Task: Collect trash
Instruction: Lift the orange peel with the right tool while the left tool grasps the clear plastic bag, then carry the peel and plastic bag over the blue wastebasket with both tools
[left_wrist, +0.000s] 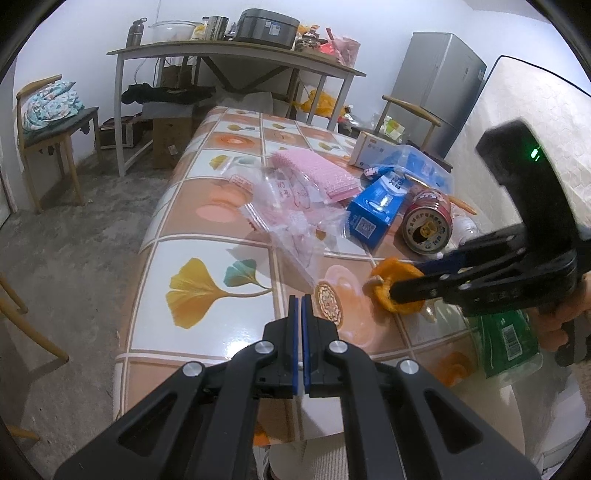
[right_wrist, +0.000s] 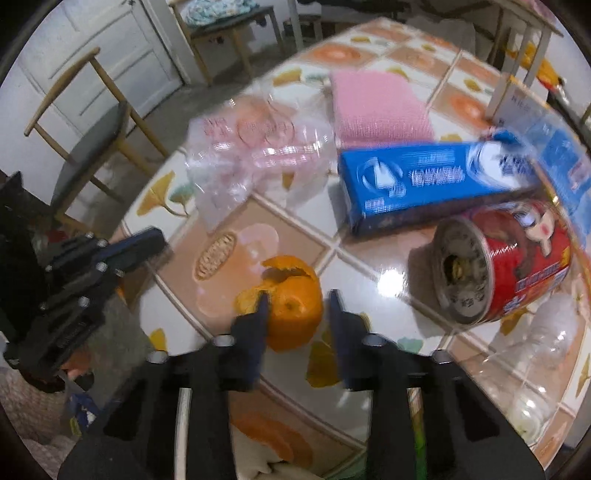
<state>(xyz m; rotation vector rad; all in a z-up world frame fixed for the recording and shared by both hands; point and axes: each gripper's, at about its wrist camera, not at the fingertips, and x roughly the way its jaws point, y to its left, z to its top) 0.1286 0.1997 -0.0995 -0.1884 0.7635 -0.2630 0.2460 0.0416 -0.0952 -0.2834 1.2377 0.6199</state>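
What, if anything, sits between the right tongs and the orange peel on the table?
Nothing visible. The right tongs already straddle the curled orange peel; the left finger touches it, the other stands just clear.

We can read little. The blue box (right_wrist: 436, 177), right of centre in the right wrist view, carries white characters, too blurred to make out; its end shows a QR code in the left wrist view. The red can (right_wrist: 517, 266) bears a cartoon face and white characters we cannot read. The green bottle (left_wrist: 508, 341), lower right, shows a barcode. The clear bag (left_wrist: 291, 192) has illegible pink print.
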